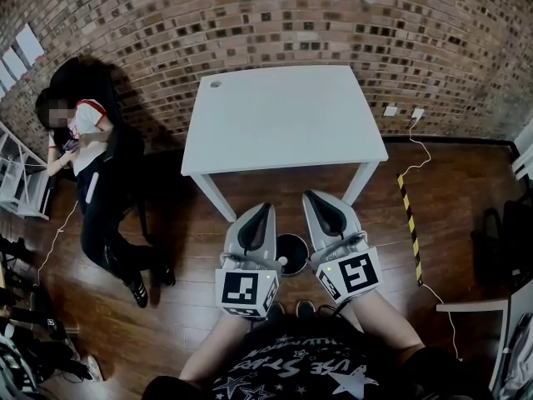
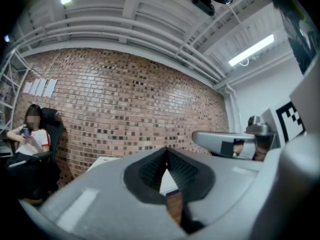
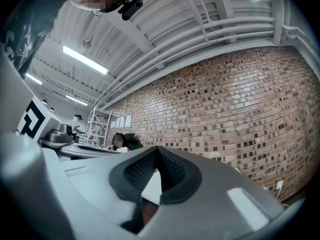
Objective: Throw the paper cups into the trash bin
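While left gripper (image 1: 266, 208) and right gripper (image 1: 312, 197) are hovering, jaws together and empty, no paper cups are showing on the worktop (image 1: 283, 115). What is probably the trash bin (image 1: 291, 252), just before it, is risking a knock from them.

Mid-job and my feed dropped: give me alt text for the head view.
The grey left gripper and right gripper are side by side, jaws shut and empty, with a dark round bin showing between them on the wooden floor, facing a white rectangular table. A seated person is at the left by the brick wall.
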`<state>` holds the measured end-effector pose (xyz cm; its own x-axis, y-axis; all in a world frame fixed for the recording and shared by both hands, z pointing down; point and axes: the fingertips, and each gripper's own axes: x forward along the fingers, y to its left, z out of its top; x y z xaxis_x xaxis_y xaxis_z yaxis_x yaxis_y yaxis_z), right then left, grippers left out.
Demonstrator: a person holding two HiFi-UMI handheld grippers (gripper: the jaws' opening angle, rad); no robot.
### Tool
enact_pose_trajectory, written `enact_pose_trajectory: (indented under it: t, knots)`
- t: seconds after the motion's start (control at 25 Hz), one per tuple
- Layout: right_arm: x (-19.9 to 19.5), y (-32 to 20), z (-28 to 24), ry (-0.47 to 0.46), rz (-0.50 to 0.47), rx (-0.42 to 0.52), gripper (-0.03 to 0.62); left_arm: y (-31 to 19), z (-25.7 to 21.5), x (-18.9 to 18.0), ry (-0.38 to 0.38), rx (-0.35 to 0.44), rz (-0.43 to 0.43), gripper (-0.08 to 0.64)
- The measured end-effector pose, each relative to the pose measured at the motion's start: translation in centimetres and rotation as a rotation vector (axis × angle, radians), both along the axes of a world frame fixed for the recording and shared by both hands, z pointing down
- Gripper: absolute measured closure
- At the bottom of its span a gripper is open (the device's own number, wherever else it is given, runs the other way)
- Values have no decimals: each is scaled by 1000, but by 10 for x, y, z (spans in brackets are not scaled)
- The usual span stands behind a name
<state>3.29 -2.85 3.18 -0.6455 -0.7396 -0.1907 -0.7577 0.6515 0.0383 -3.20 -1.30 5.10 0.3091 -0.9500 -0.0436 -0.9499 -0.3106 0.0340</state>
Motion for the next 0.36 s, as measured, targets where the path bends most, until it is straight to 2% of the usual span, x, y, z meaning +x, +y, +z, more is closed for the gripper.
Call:
enact_pose_trajectory:
  t: [0.36]
  knots:
    - [-18, 13, 0, 23, -8, 15, 585, 10, -3, -16, 9, 4, 4, 555]
